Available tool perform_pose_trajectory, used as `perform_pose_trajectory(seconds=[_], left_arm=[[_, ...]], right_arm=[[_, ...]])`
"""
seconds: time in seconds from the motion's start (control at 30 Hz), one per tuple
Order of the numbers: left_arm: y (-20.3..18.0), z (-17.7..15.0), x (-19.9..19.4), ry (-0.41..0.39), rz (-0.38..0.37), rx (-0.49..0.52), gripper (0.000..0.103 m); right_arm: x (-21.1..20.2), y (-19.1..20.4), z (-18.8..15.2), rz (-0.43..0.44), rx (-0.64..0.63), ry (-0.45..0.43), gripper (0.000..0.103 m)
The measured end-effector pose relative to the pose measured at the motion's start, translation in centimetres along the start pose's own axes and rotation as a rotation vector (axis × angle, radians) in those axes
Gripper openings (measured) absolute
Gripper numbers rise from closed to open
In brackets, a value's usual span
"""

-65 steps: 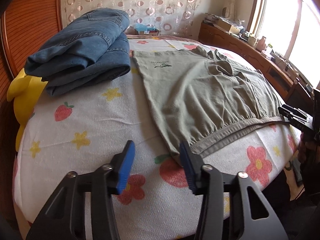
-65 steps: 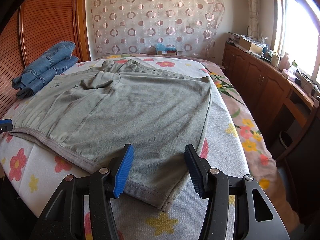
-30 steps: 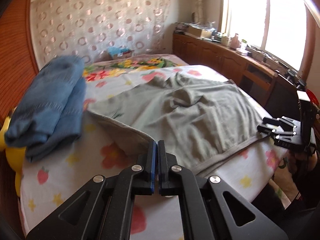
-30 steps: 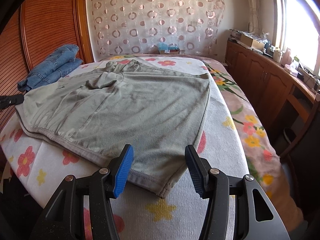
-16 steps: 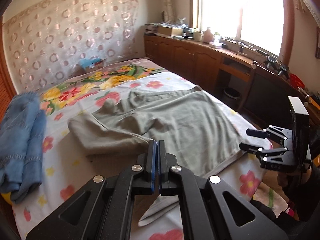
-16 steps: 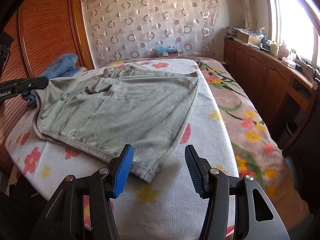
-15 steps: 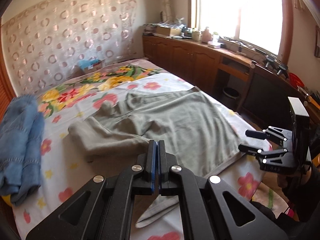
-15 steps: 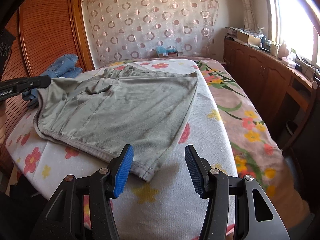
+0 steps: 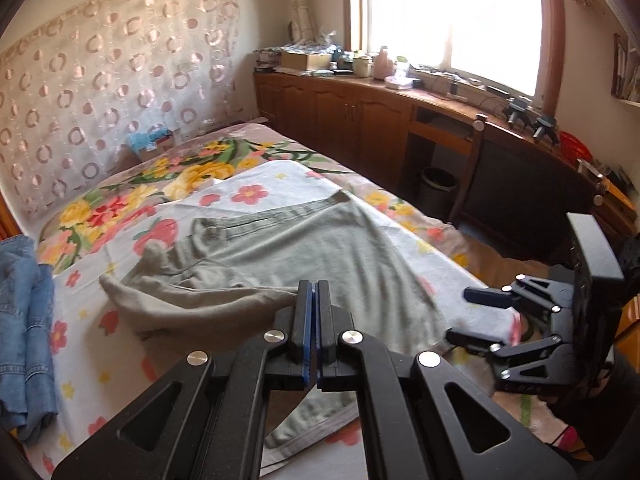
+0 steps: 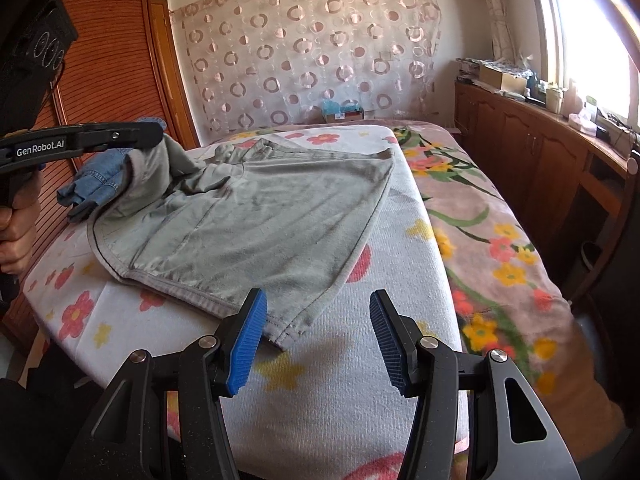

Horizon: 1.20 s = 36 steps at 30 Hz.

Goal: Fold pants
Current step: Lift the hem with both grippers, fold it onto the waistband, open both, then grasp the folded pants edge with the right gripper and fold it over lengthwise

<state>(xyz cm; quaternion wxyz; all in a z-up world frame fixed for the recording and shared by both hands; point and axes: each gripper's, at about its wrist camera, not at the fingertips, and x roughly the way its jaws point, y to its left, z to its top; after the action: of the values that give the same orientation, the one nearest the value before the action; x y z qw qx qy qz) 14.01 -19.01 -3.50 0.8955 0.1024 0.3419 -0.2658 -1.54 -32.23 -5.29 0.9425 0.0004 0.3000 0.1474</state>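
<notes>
A bed (image 10: pixel 344 380) fills the room, covered by a white towelling sheet (image 9: pixel 280 176) printed with red and pink flowers and yellow stars; beyond its far and window-side edges a pinkish blanket (image 10: pixel 480 216) with large yellow and red blooms shows. The grey-green pants (image 10: pixel 256 224) lie across the sheet, waistband toward the near edge, one corner lifted off the bed. That raised corner is pinched in the left gripper (image 9: pixel 311 300), whose blue pads are pressed together on the cloth, the fabric draping back down to the sheet in a long fold. The right gripper (image 10: pixel 318 316) hangs low over the near edge of the bed with its jaws apart and nothing between them, the hem corner of the pants just beyond its left pad. A folded pair of blue jeans (image 9: pixel 24 320) sits at the headboard side, beside the ribbed wooden panel (image 10: pixel 100 80). A sheer curtain (image 10: pixel 312 48) with ring patterns covers the far wall. Under the bright window (image 9: pixel 452 12) runs a row of brown wooden cabinets (image 9: pixel 352 120), the top crowded with boxes and what look like bottles, too small to name. A dark bin (image 9: pixel 438 188) stands on the floor by them
</notes>
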Motion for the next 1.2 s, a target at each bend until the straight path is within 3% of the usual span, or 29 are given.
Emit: perform_pose_trajectory(seconds=[0.33,0.53,0.77,0.87,0.93,0.97,1.0,1.2], left_arm=[[-3.9,2.9,0.1,-0.024,-0.044,0.066,0.002],[-3.7,3.1,0.3,-0.026,-0.017,0.036,0.003],[-1.0,1.6,0.2,-0.011,0.077,-0.002,0.043],[0.5,0.5,0.7,0.011,0.106,-0.019,0.047],[1.3,-0.3,1.0,0.023,0.113,-0.031,0.061],[1.9,-0.8,1.1,0.026,0.103,-0.052,0.078],[2.3,-1.2,1.1,0.022,0.097,-0.068,0.083],[3.8,-3.6,1.6,0.053,0.121,-0.094,0.083]], right_arm=[[-0.3,-0.4,-0.4,-0.006,0.014,-0.02,0.055],[-0.3,0.2,-0.7,-0.01,0.007,-0.026,0.055],[0.0,0.4,-0.5,-0.009,0.009,-0.025,0.055],[0.2,0.7,-0.2,-0.004,0.007,-0.029,0.055],[0.3,0.9,0.0,-0.004,0.005,-0.041,0.055],[0.4,0.9,0.1,0.003,0.006,-0.046,0.049],[0.7,1.0,0.3,0.013,0.006,-0.043,0.045],[2.7,1.1,0.8,0.039,0.004,-0.012,0.036]])
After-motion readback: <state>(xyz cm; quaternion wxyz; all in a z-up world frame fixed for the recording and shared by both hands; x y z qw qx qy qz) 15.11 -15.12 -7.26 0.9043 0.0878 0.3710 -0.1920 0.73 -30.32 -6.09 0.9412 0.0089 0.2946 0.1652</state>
